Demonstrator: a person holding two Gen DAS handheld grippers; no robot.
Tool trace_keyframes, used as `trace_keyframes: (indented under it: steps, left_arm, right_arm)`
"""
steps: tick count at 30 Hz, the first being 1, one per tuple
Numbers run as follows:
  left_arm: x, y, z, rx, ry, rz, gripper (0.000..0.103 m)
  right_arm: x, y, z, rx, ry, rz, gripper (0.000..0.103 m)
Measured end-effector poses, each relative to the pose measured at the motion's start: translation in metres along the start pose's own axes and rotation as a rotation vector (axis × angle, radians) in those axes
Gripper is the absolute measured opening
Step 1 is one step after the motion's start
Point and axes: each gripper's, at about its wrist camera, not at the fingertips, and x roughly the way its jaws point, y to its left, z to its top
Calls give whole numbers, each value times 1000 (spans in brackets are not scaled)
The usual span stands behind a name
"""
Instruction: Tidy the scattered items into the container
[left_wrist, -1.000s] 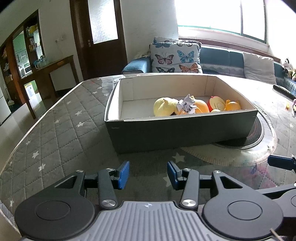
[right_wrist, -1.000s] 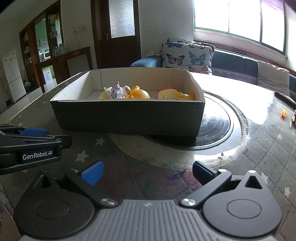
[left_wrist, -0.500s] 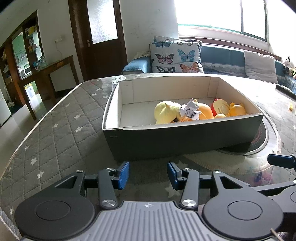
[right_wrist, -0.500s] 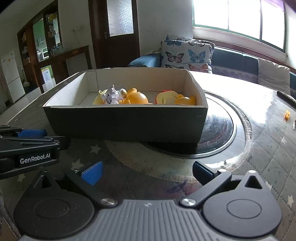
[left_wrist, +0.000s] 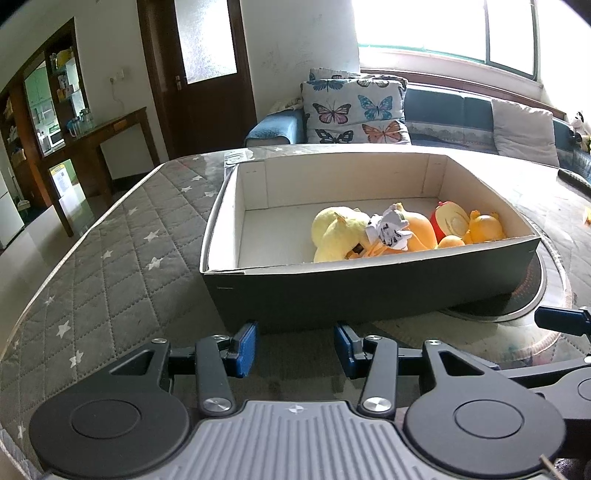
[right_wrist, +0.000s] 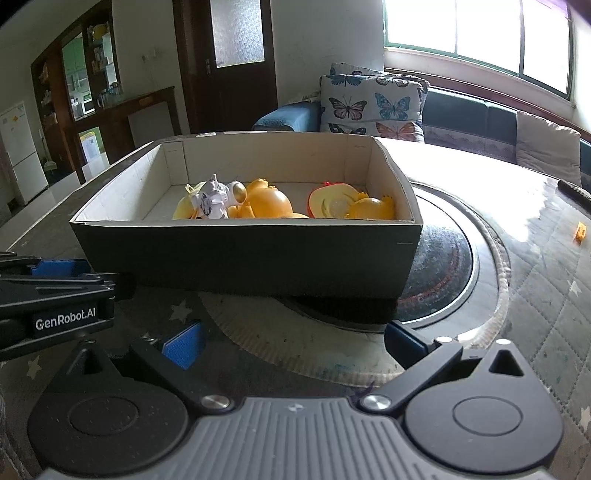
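Jaws of both grippers stand apart and carry nothing: the left gripper (left_wrist: 294, 349) with a moderate gap between its blue pads, the right gripper (right_wrist: 291, 341) spread much wider, both low over the bench (left_wrist: 110, 266) just short of the box's near wall. Beyond them sits the container, a dark cardboard box (right_wrist: 243, 254) with a pale inside, resting partly on the round black disc (right_wrist: 447, 258) set in the bench. Inside, toward its right half, the toys lie bunched together: a yellow plush (left_wrist: 338, 232), a small white figure (left_wrist: 388, 230) on top of orange pieces (right_wrist: 267, 201), and a red-rimmed piece (left_wrist: 452, 221). One small orange bit (right_wrist: 580, 232) lies out on the quilted cover, well apart to the right; whether it belongs to the job I cannot tell. Farther off are a sofa and butterfly cushions (left_wrist: 354, 110).
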Motion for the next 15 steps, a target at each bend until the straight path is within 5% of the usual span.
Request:
trace_keyframes:
  steps: [15]
  left_arm:
    - [11, 1, 6, 1, 12, 9, 47]
  right_arm:
    - [11, 2, 8, -3, 14, 10, 103]
